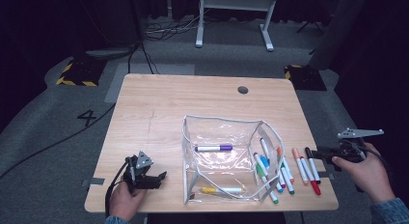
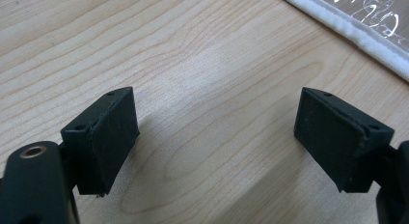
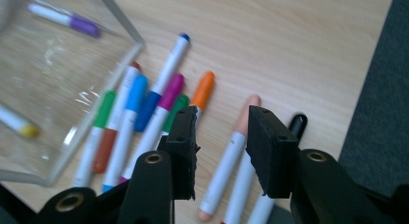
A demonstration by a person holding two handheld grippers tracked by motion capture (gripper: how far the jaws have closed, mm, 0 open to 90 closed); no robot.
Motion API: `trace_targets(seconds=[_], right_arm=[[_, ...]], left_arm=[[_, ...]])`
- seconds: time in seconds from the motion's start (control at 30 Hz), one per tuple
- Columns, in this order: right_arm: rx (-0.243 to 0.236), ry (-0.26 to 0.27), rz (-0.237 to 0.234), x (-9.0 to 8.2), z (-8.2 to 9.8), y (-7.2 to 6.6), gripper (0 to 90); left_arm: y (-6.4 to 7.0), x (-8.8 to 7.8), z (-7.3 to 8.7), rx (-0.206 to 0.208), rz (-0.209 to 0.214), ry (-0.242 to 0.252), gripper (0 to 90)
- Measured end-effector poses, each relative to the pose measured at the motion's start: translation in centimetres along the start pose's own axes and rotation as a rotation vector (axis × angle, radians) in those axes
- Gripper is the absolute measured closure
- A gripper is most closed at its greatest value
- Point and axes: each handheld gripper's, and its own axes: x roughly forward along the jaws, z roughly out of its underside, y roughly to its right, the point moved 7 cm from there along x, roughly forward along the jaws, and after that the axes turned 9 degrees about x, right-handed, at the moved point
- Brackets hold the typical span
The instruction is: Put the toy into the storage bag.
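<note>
A clear plastic pouch [image 1: 187,151] stands open on the wooden table [image 1: 159,108], holding a purple-capped marker [image 1: 213,148] and a yellow-capped marker [image 1: 222,190]. Several loose markers [image 1: 284,172] lie in a row right of it. My right gripper [image 1: 320,152] hovers open at the row's right end; in its own view the right gripper [image 3: 221,132] has a peach-capped marker [image 3: 227,161] on the table below the gap, untouched by the pads. A black marker [image 3: 297,123] lies beside the right jaw. My left gripper [image 1: 158,178] rests open at the front left, and its left gripper [image 2: 214,132] view has bare wood between the jaws.
The pouch's white hem [image 2: 347,26] runs past the upper right of the left gripper view. A round cable hole [image 1: 243,90] sits near the table's far edge. The table's right edge [image 3: 371,79] drops to grey floor close to the right gripper. Cables and a desk frame [image 1: 236,11] lie beyond the table.
</note>
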Motion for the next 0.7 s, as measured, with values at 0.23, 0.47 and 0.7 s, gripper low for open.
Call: trace_targets(seconds=[0.23, 0.47, 0.7], right_arm=[[0.069, -0.081, 0.103, 3.4, 3.0, 3.9, 64.6], [0.108, -0.143, 0.147, 6.0, 4.4, 5.8, 65.8], [0.187, -0.18, 0.162, 7.4, 4.7, 6.0, 70.1]], left_arm=[[0.0, 0.0, 0.0, -0.001, 0.0, -0.001, 15.6], [-0.1, 0.0, 0.0, 0.001, -0.003, 0.002, 15.6], [-0.1, 0.0, 0.0, 0.0, -0.003, 0.0, 15.6]])
